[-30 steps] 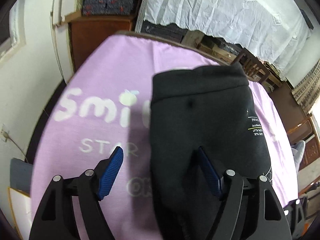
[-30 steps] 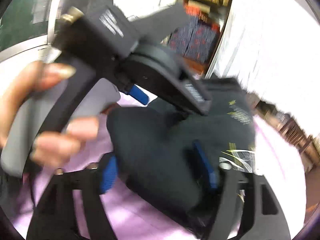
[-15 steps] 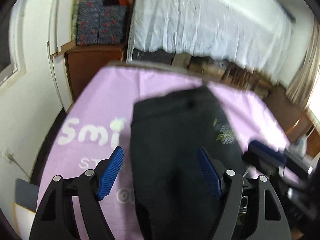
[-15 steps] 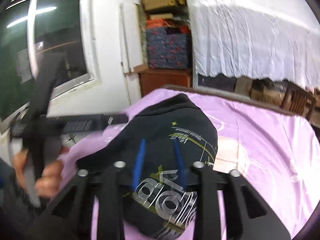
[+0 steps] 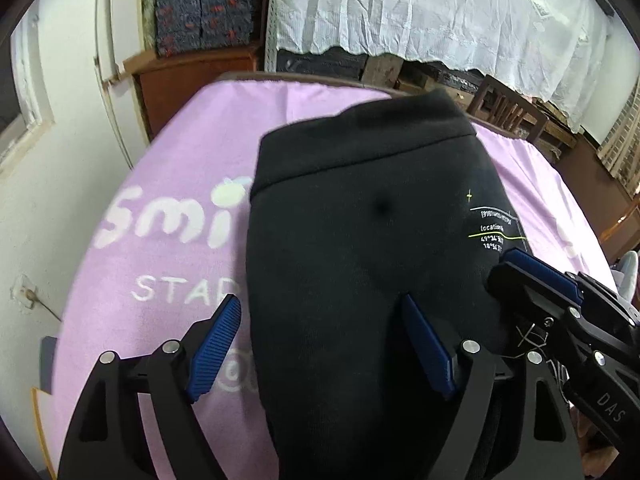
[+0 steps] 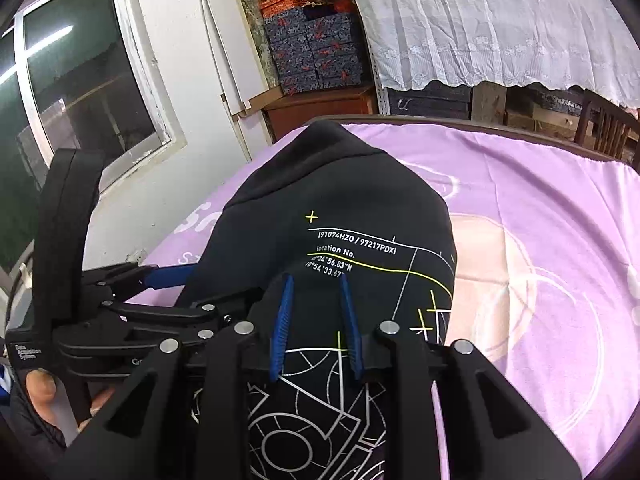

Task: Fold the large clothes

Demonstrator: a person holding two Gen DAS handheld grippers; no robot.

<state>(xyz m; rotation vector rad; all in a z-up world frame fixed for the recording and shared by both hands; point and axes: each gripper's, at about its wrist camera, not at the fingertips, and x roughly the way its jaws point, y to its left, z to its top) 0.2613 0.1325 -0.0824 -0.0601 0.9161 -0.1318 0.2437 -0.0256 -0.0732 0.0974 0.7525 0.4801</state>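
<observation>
The black printed sweatshirt (image 5: 360, 248) lies folded into a narrow bundle on the lilac blanket with white lettering (image 5: 168, 240), directly ahead of both tools, its ribbed hem at the far end. The left gripper (image 5: 324, 344) has its blue-padded fingers (image 5: 216, 344) spread wide, the left pad over the blanket and the right pad over the fabric, gripping nothing. The right gripper (image 6: 316, 320) has its blue pads drawn near together over the printed graphic, with a narrow gap visible between them; whether they pinch the cloth cannot be told.
</observation>
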